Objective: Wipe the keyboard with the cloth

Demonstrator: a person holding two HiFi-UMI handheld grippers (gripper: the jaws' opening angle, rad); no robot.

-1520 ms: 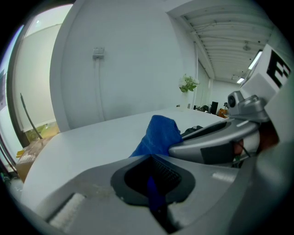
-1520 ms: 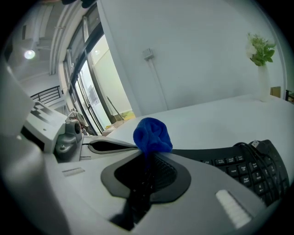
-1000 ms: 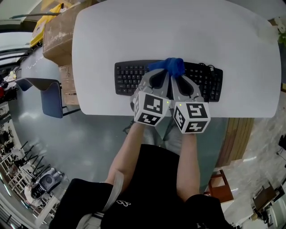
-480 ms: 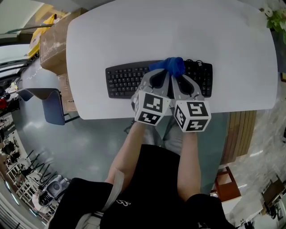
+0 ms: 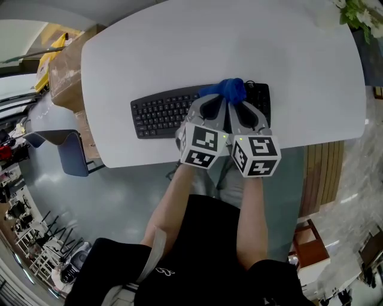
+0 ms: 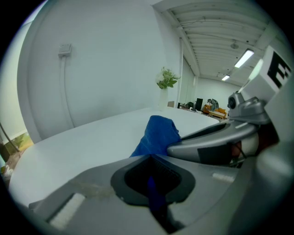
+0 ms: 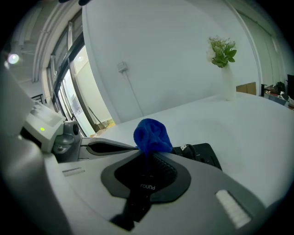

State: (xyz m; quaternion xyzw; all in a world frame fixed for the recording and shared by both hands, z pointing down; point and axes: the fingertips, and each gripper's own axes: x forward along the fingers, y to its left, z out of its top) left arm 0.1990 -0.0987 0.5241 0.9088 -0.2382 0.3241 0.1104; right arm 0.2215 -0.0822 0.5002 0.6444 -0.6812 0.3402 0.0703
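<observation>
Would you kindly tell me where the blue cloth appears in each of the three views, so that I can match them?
Head view: the blue cloth sits at centre, over the keyboard.
Left gripper view: the cloth is at centre, pinched in the closed jaws.
Right gripper view: the cloth is at centre, bunched above the closed jaws.
Shared landmark: the plant, also visible here and here.

Grey left tongs (image 5: 216,99) and right tongs (image 5: 239,100) each carry a black-and-white marker cube (image 5: 203,144); the person wears black clothing (image 5: 206,251).
</observation>
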